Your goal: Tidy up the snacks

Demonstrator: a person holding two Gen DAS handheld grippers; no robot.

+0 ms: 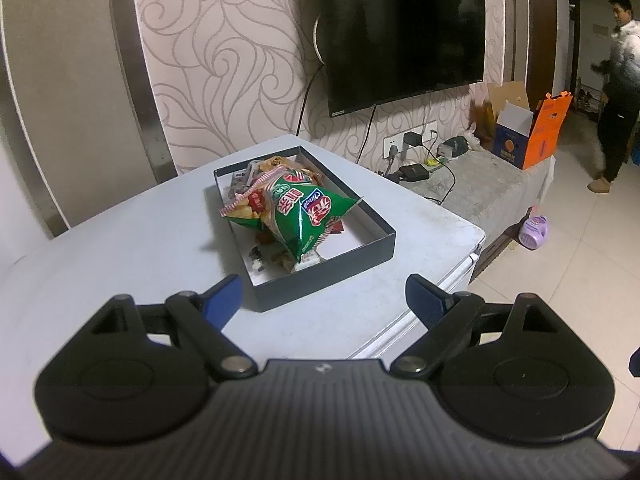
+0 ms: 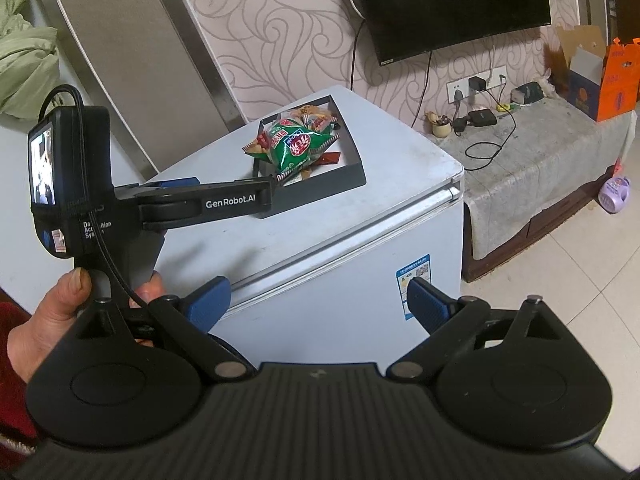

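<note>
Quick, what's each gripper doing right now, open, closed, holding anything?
Left gripper: open, holding nothing, near the black box.
Right gripper: open, holding nothing.

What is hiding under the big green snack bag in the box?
Smaller snack packets peek out beneath the green snack bag inside the black box. The bag covers most, so their number and kinds stay hidden.

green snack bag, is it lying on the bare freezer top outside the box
No, the green snack bag rests inside the dark box, atop other snacks.
</note>
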